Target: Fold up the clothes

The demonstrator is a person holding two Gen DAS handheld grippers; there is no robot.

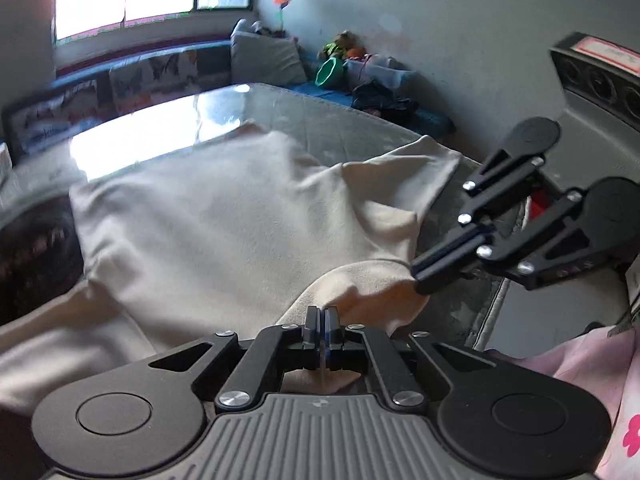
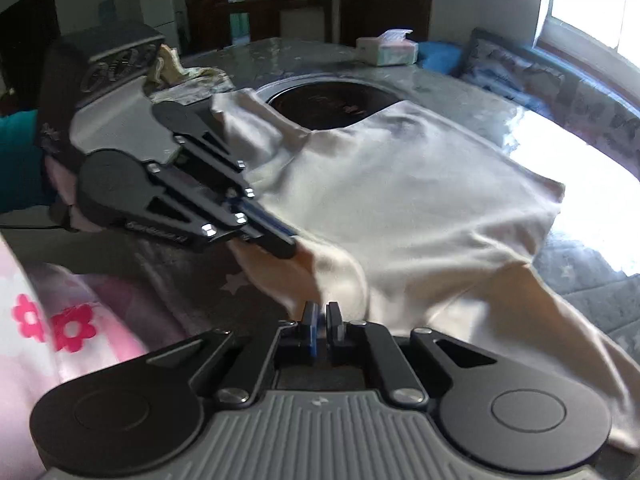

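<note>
A cream shirt (image 1: 224,216) (image 2: 400,184) is spread over a grey covered table (image 1: 332,128) (image 2: 592,288). Its near edge is lifted into a bunched fold. At the bottom of the left wrist view, my left gripper (image 1: 321,318) is shut on that fold. The right gripper (image 1: 420,280) comes in from the right, shut on the same edge a little further along. In the right wrist view, my right gripper (image 2: 321,320) pinches the cream fabric in front of it, while the left gripper (image 2: 282,246) grips the edge just to the left.
A dark round inset (image 2: 332,104) (image 1: 32,256) in the table lies partly under the shirt's far side. A tissue box (image 2: 387,50) stands at the table's back. A grey appliance (image 2: 100,92) (image 1: 600,80) is beside the table. A person's pink flowered garment (image 2: 60,320) is close by.
</note>
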